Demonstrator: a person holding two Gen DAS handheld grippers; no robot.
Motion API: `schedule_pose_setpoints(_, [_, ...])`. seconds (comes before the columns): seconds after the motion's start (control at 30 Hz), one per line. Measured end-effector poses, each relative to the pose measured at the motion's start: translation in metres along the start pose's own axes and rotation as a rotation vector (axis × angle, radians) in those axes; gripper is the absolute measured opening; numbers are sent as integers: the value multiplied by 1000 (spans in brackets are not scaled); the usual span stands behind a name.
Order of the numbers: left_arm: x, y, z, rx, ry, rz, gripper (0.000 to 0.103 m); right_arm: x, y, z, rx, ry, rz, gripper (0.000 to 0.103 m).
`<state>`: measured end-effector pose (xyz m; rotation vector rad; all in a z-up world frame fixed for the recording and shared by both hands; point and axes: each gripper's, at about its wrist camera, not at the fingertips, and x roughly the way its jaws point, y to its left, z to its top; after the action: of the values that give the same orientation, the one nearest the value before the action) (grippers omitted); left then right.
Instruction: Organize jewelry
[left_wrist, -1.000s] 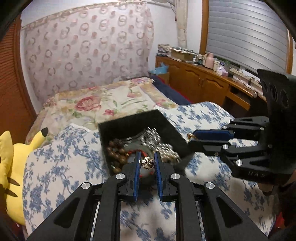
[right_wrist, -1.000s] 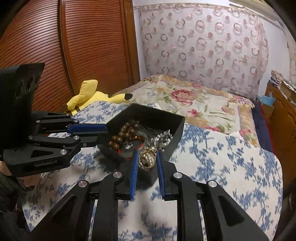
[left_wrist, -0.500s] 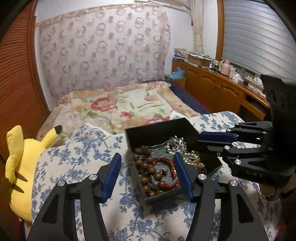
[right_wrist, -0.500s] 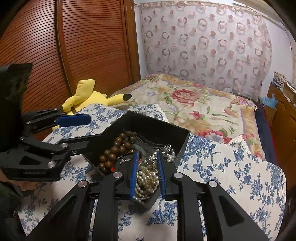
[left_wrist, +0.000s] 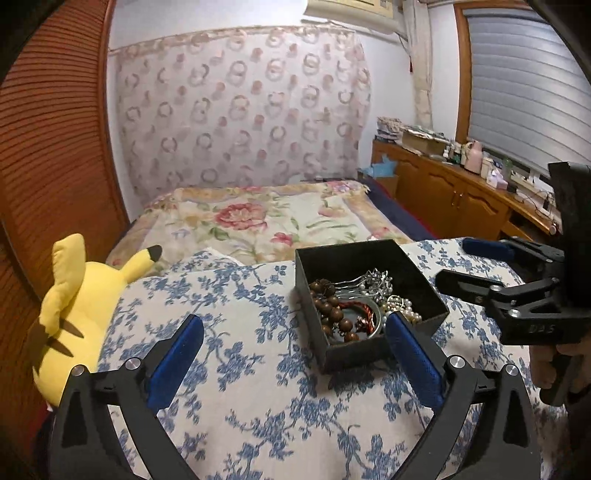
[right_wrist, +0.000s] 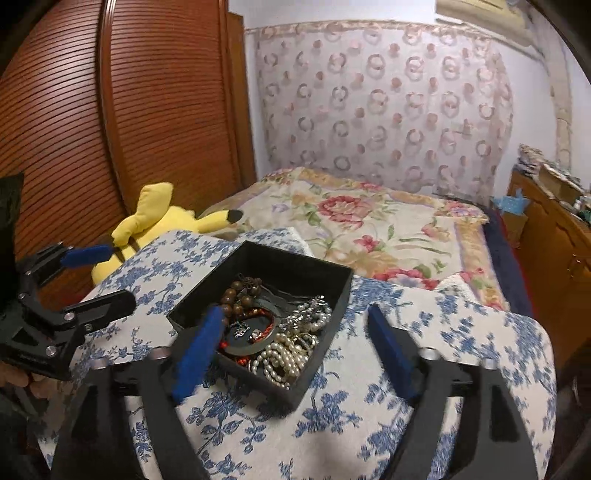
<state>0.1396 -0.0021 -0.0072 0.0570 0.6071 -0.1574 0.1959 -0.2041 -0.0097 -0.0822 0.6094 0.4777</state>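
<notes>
A black open box (left_wrist: 351, 354) (right_wrist: 295, 384) sits on a blue-flowered cloth (left_wrist: 240, 387). It holds brown wooden beads (left_wrist: 328, 306), a red cord bracelet (left_wrist: 360, 310) and pearl strands (right_wrist: 284, 354). My left gripper (left_wrist: 295, 354) is just in front of the box's near left corner. Its jaws are opening wide and nothing is pressed between them. My right gripper (right_wrist: 293, 325) hovers over the box's near right side with its jaws opening, and its blue pads grip nothing. Each gripper shows in the other's view: the right gripper (left_wrist: 452, 260) beside the box, the left gripper (right_wrist: 120, 273) to the box's left.
A yellow plush toy (left_wrist: 74, 306) (right_wrist: 155, 218) lies left of the cloth, against a wooden slatted door (right_wrist: 110, 129). A floral bedspread (left_wrist: 258, 221) stretches behind the box. A wooden cabinet (left_wrist: 461, 199) with clutter lines the right wall.
Both grippers were shut on small jewelry pieces over the box. They let them go into it and opened wide, the left first. The left has drawn back towards the box's left.
</notes>
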Motion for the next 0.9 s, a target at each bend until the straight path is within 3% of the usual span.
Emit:
schedule_pose_setpoints(0.1, [-13,0,-5,-1,-9,8,95,-21,4,-8,22,-38,-34,100])
schedule_pose_setpoints(0.4, [-63,-10,-20,-8,-71,37,95,-86,15,-42,104,-103,-106,100])
schedule_pose_setpoints(0.57, [-82,-13,-32,-48,-79,17,95,-124,18,-60,146,-164,-132,100])
schedule_pose_setpoints(0.9, [-90,-19,-45,-32,-60,57,95,-144,21,-77,164,-187,-191,100])
